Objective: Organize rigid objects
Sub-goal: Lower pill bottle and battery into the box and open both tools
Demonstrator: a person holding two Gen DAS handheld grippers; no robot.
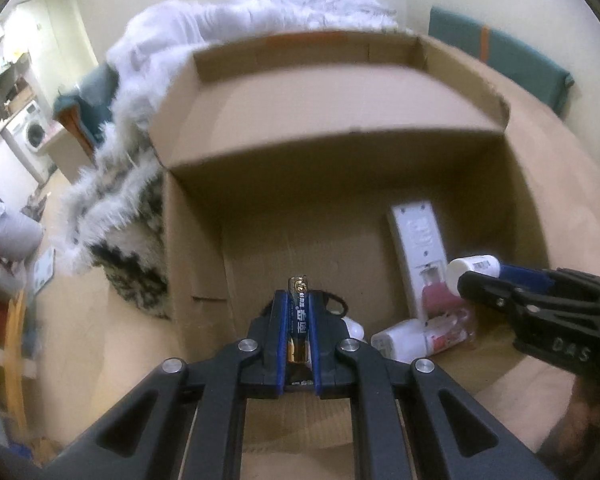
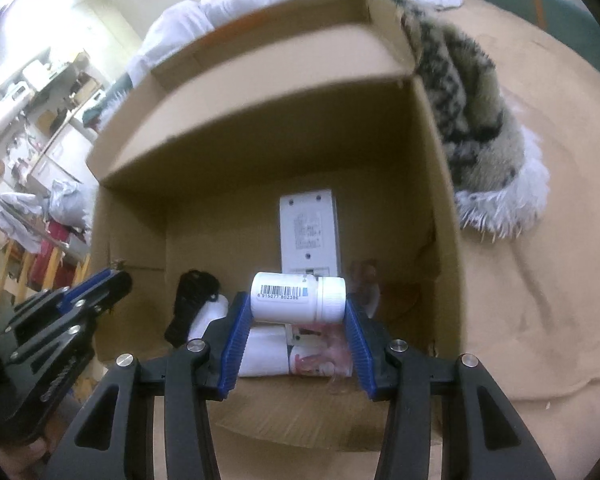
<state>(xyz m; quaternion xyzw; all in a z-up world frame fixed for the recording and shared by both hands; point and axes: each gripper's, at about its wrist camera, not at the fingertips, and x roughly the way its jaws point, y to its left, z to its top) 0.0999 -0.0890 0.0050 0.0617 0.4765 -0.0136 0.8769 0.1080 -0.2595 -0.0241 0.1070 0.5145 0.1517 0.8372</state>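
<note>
My left gripper (image 1: pixel 299 300) is shut on a blue and gold battery (image 1: pixel 299 320), which stands lengthwise between the blue pads above the open cardboard box (image 1: pixel 340 120). My right gripper (image 2: pixel 298 304) is shut on a white pill bottle (image 2: pixel 298 298) with a barcode, held crosswise over the same box (image 2: pixel 260 128). In the left wrist view the right gripper (image 1: pixel 466 276) comes in from the right with the bottle (image 1: pixel 474 266). The left gripper (image 2: pixel 112 284) shows at the left of the right wrist view. On the box floor lie a white remote (image 2: pixel 308 232), a black item (image 2: pixel 192 304) and a white and pink pack (image 2: pixel 300 356).
The box stands on a tan bedsheet (image 2: pixel 540 280). A furry spotted blanket (image 2: pixel 480 120) lies against the box's side, with white bedding (image 1: pixel 260 12) behind it. A teal cushion (image 1: pixel 500 56) sits at the back right. A cluttered room with a washing machine (image 1: pixel 28 132) lies to the left.
</note>
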